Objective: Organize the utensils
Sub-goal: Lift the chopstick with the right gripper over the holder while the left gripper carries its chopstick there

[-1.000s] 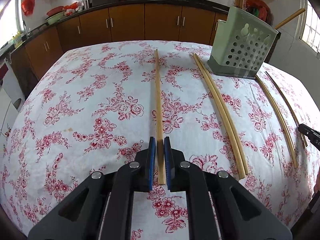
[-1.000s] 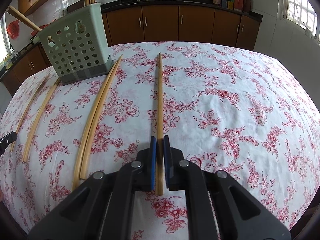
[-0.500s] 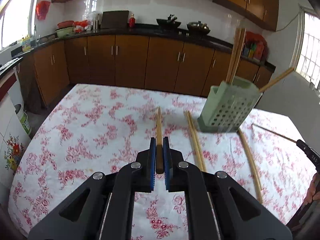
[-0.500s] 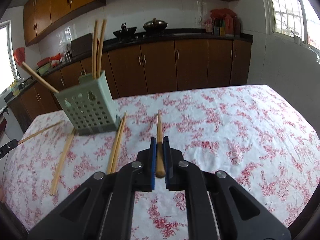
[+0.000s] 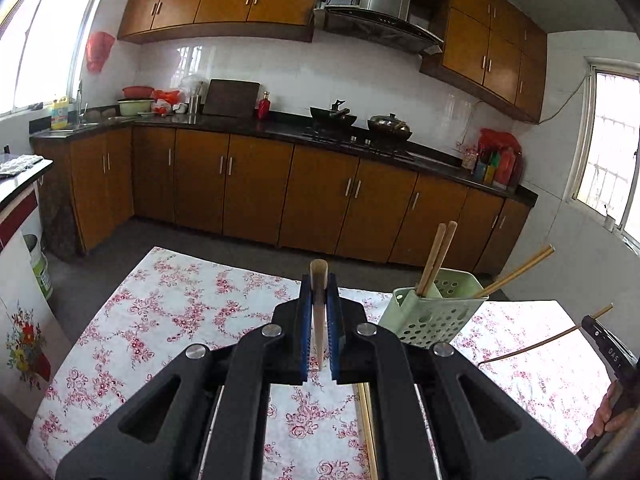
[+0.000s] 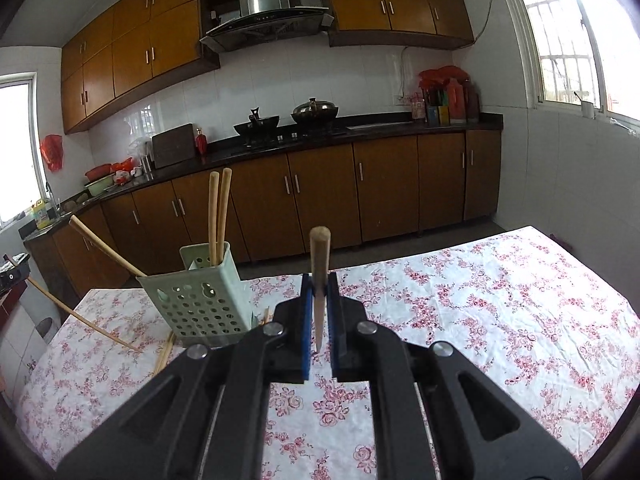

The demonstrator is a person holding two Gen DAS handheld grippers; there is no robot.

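My left gripper [image 5: 319, 286] is shut on a wooden chopstick [image 5: 319, 270] held in the air above the floral tablecloth [image 5: 180, 312]. To its right stands the green perforated holder [image 5: 432, 318], with a pair of chopsticks [image 5: 436, 256] upright in it and another one leaning. My right gripper [image 6: 320, 282] is likewise shut on a chopstick [image 6: 320, 248], with the holder [image 6: 200, 300] to its left. The right gripper [image 5: 608, 348] and its chopstick also show at the right edge of the left wrist view.
Loose chopsticks [image 6: 166, 350] lie on the cloth beside the holder, and a pair [image 5: 366, 420] lies under my left gripper. Brown kitchen cabinets [image 5: 256, 188] and a counter with pans stand beyond the table. A hand [image 5: 608, 412] shows at the right edge.
Both grippers have risen and tipped upward, lifting their chopsticks off the cloth. The table has dropped low in both views and the kitchen wall now fills them.
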